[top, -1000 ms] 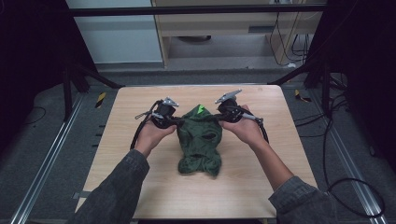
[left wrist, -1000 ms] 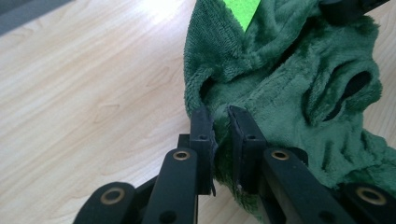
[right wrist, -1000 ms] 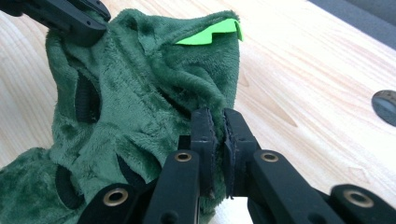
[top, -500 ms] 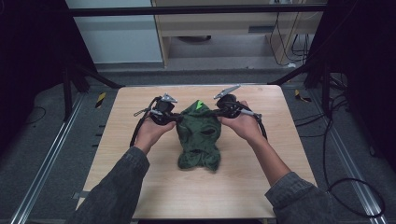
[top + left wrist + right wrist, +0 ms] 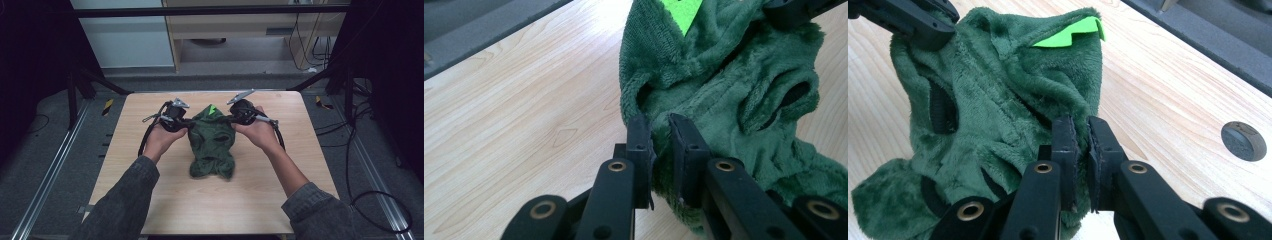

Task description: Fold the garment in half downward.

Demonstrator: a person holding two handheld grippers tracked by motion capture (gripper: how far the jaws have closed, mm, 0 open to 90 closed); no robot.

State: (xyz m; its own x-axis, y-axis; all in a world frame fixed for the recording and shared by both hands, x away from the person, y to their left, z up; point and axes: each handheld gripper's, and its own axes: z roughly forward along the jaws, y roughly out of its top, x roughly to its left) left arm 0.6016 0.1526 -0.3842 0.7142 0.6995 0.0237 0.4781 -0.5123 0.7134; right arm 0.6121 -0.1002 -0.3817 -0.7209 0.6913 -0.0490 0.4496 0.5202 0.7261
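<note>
Green plush garment [image 5: 212, 141] lies mid-table [image 5: 260, 200], long axis running front to back (bright green tag at far end). Left gripper [image 5: 663, 131] and right gripper [image 5: 1079, 131] each pinch its fleecy side edges.

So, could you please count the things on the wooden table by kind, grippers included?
Dark green plush fabric garment with a bright green tag: 1
Black two-jaw grippers, left gripper and right gripper, each shut on the garment: 2
Total: 3
</note>
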